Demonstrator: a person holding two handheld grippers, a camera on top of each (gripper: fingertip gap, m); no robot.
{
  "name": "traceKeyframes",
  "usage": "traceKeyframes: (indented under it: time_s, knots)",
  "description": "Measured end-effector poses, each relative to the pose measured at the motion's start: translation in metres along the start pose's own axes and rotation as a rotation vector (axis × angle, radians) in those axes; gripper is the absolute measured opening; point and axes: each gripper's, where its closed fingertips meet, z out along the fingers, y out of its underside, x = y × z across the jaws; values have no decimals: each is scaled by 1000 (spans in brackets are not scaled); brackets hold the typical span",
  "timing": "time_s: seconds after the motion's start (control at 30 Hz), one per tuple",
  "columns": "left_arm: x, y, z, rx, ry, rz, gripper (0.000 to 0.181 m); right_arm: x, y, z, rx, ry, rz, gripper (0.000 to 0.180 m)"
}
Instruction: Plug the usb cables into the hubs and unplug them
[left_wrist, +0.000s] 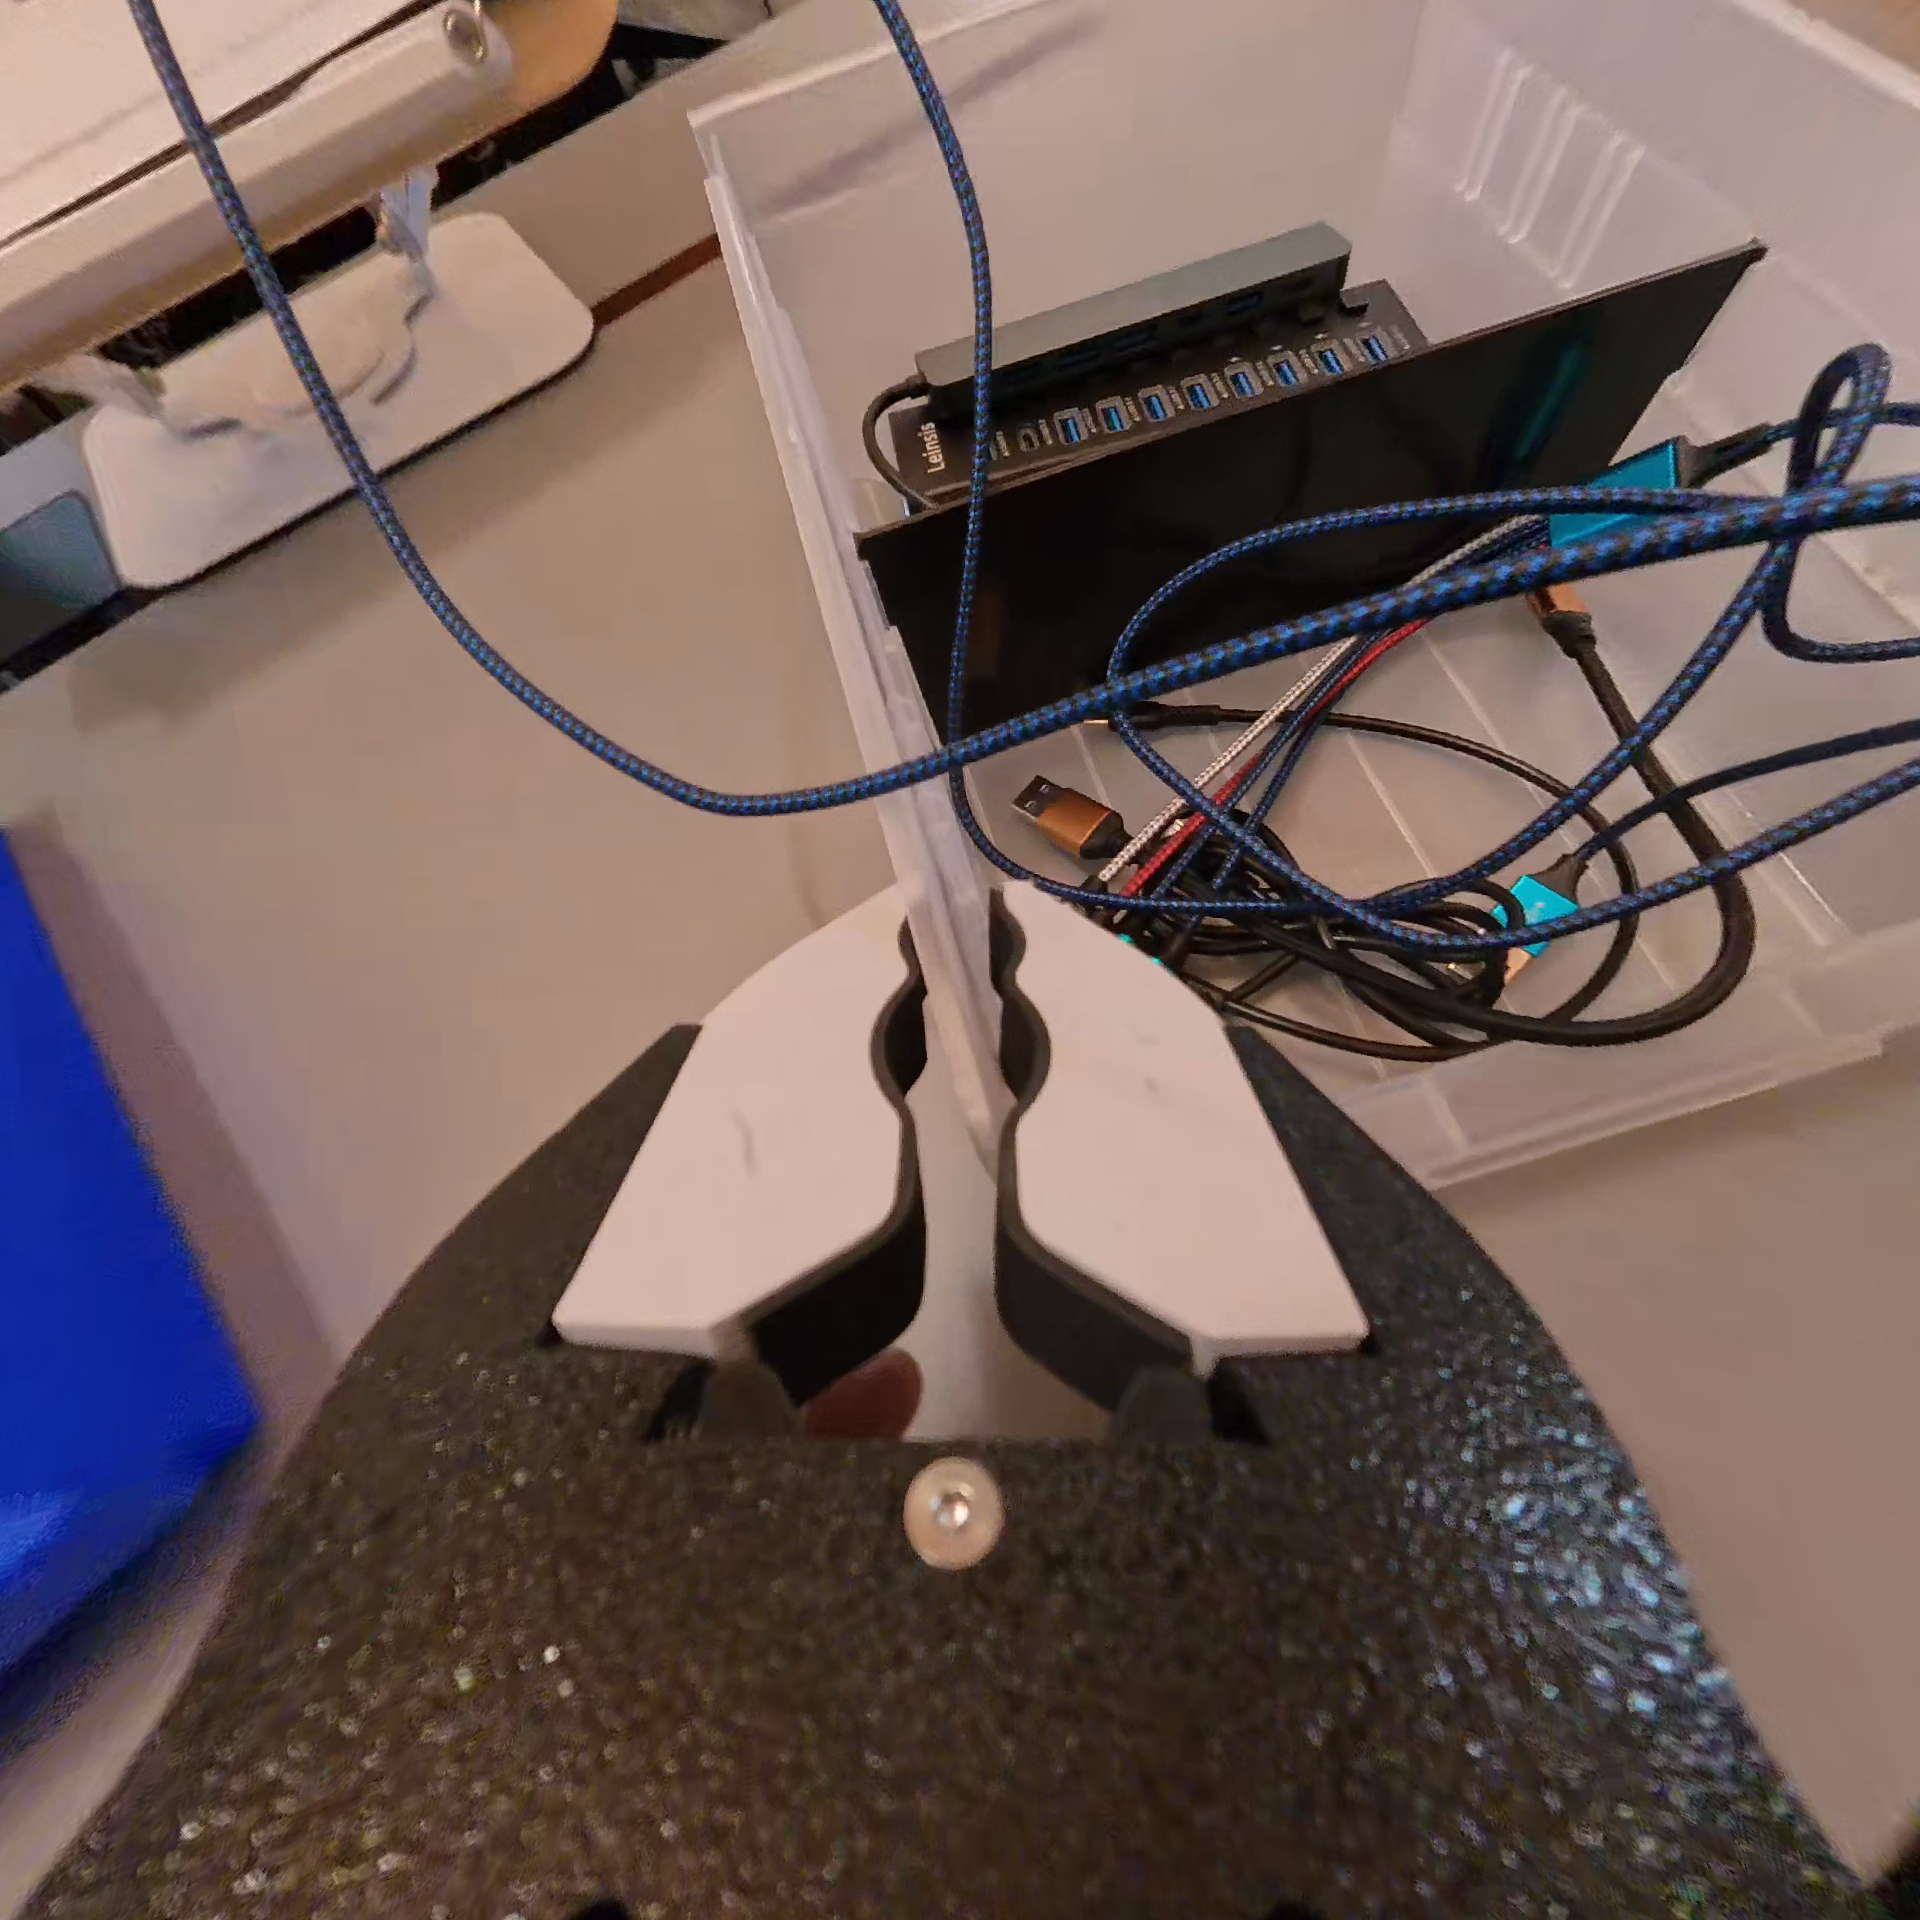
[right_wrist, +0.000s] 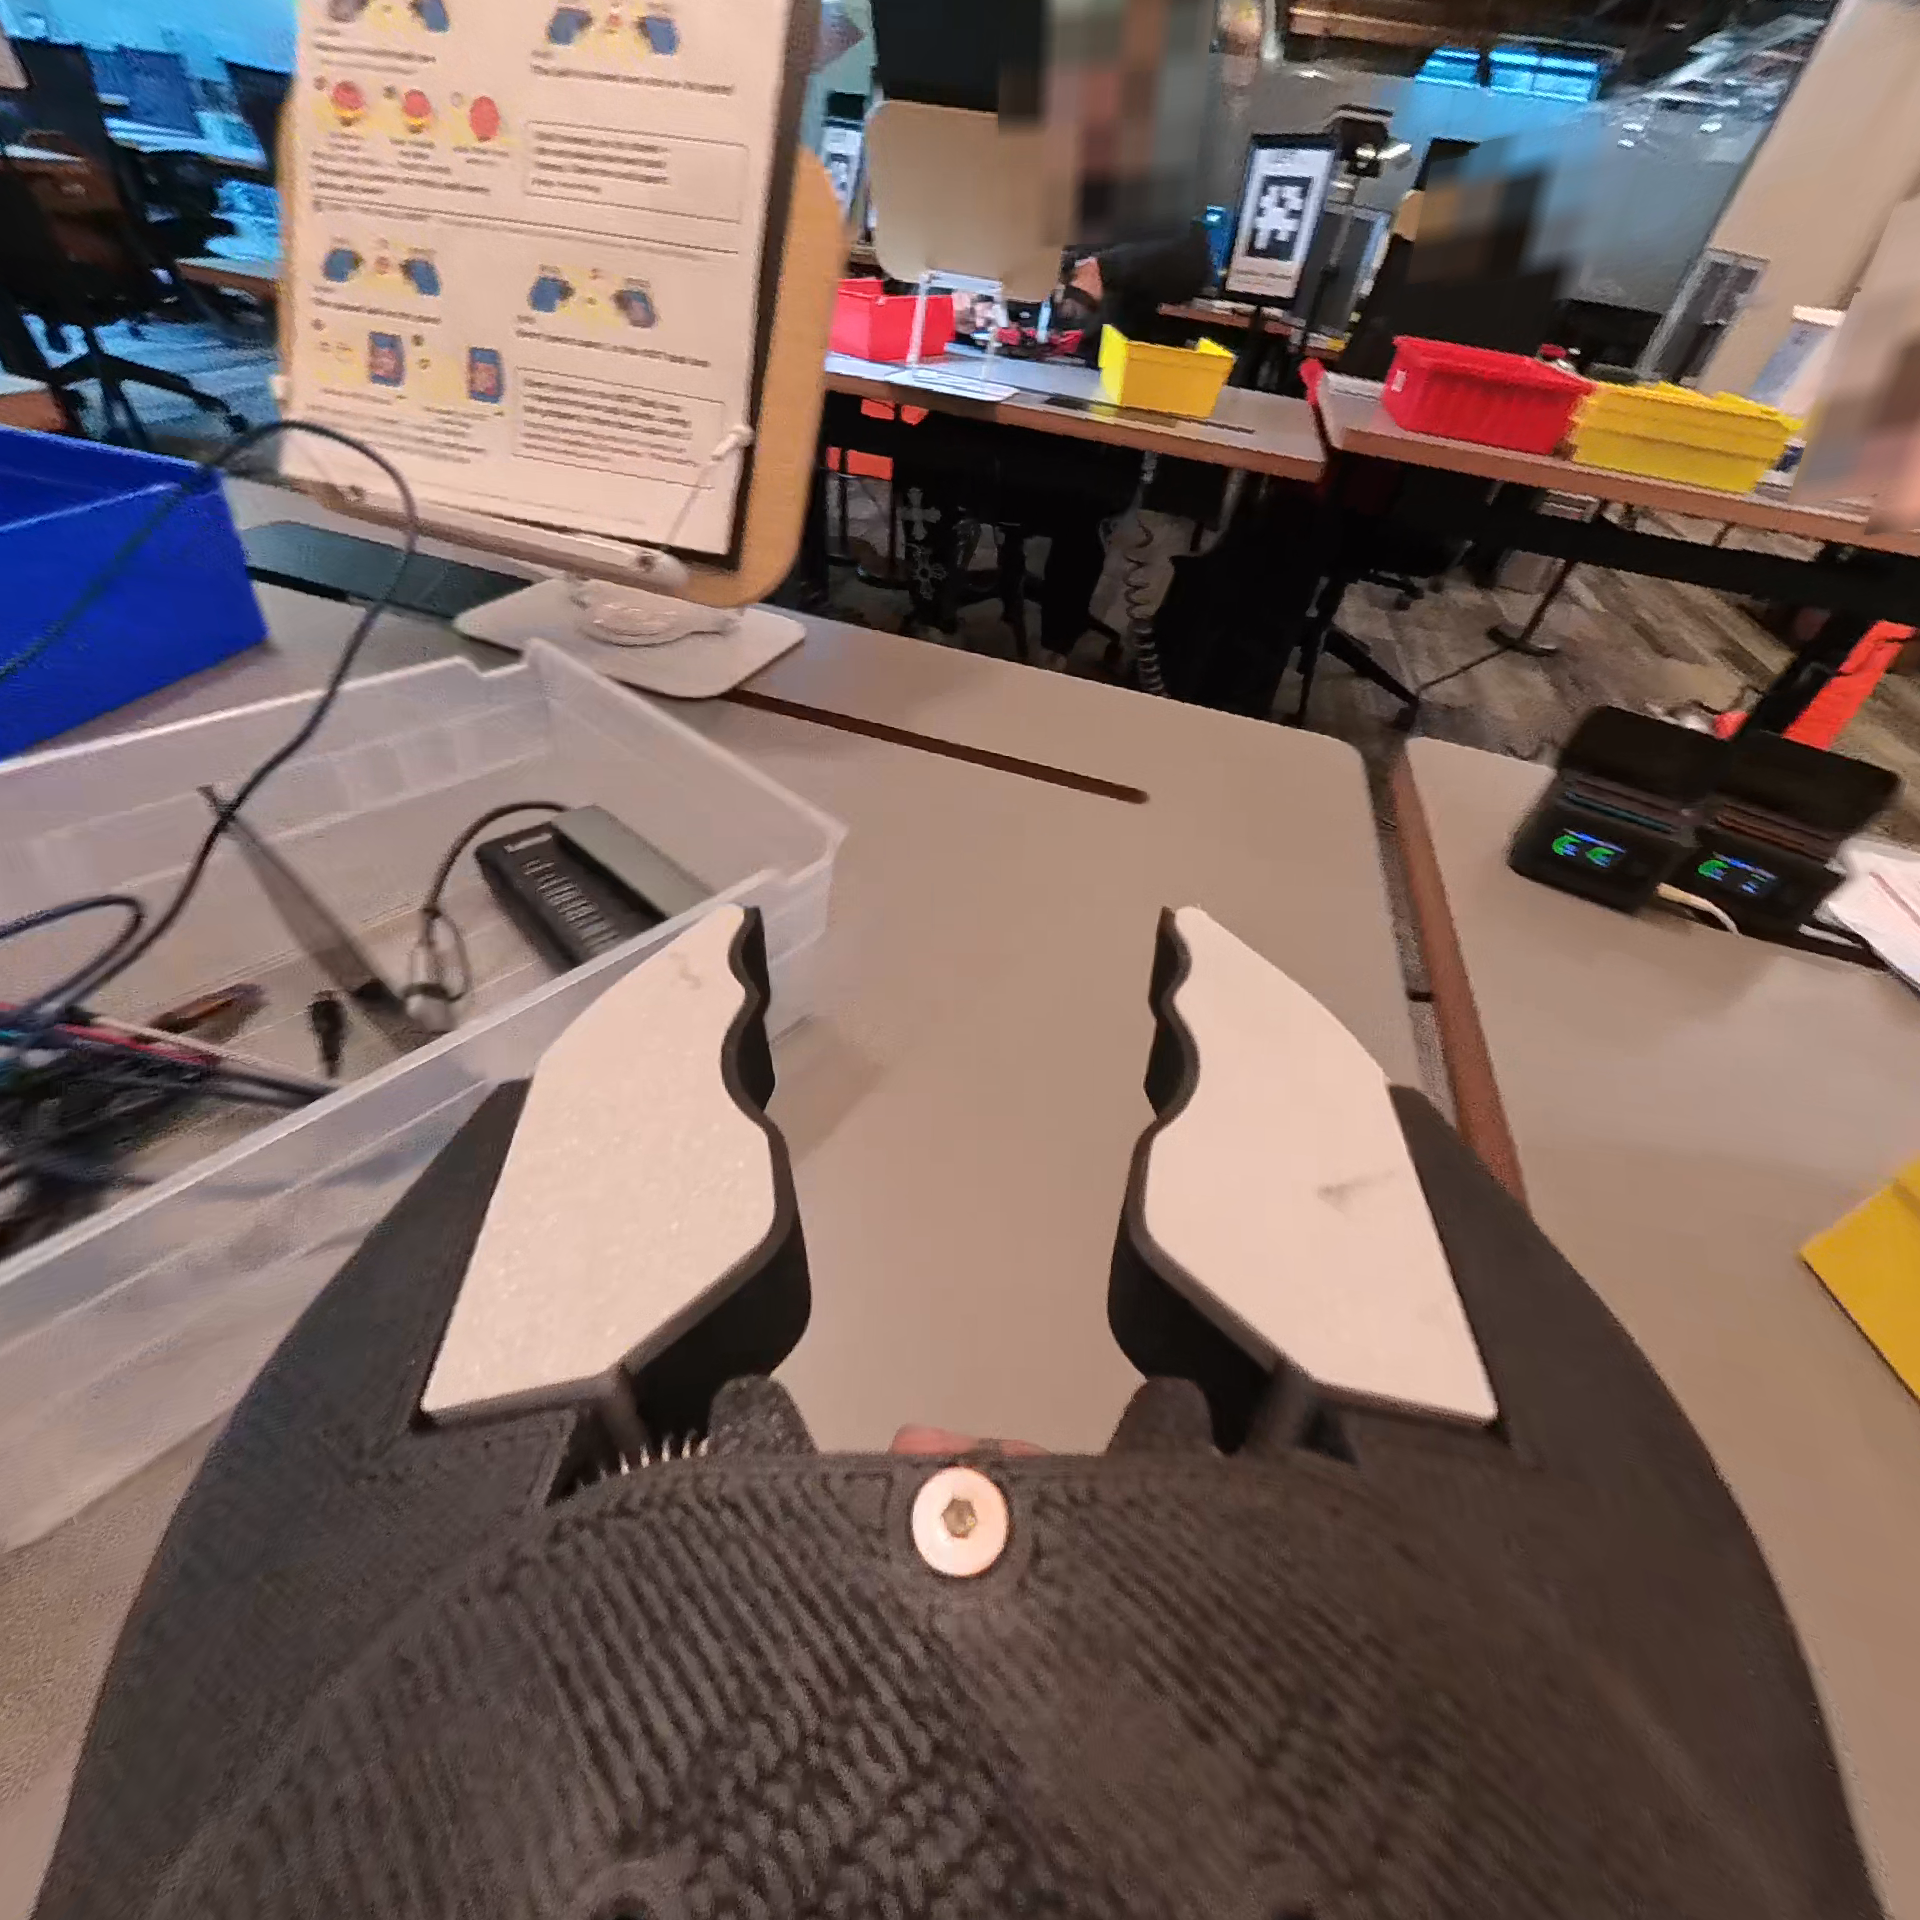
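On the grey table (right_wrist: 1039, 883) sits a clear plastic bin (left_wrist: 1507, 1101), the biggest thing here, holding everything the task needs. In the left wrist view a black panel (left_wrist: 1247, 540) leans across the bin toward one o'clock, and behind it, at twelve to one o'clock, lie two black USB hubs (left_wrist: 1195, 405), the nearer with a row of blue ports, none visibly occupied. A tangle of braided blue, black, red and white cables (left_wrist: 1351, 914) fills the bin floor at two to three o'clock; a gold-collared plug (left_wrist: 1070, 821) and teal-collared ones lie free.

The left gripper (left_wrist: 961, 935) has its fingers drawn together on the bin's near wall, steadying it, by my reading. The right gripper (right_wrist: 961, 925) hangs over bare table with its fingers wide apart and nothing between them; the bin is at its ten o'clock.

Plugging looks not yet begun. The next move likely calls for the right gripper to swing left, pick one free plug by its collar, and line it squarely with a port.
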Motion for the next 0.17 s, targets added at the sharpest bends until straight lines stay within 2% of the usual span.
traceKeyframes:
  time_s: [0.17]
  knots:
    - [-33, 74, -99, -93, 75, 38, 8, -84, -4, 31, -19, -172, -81, 73]
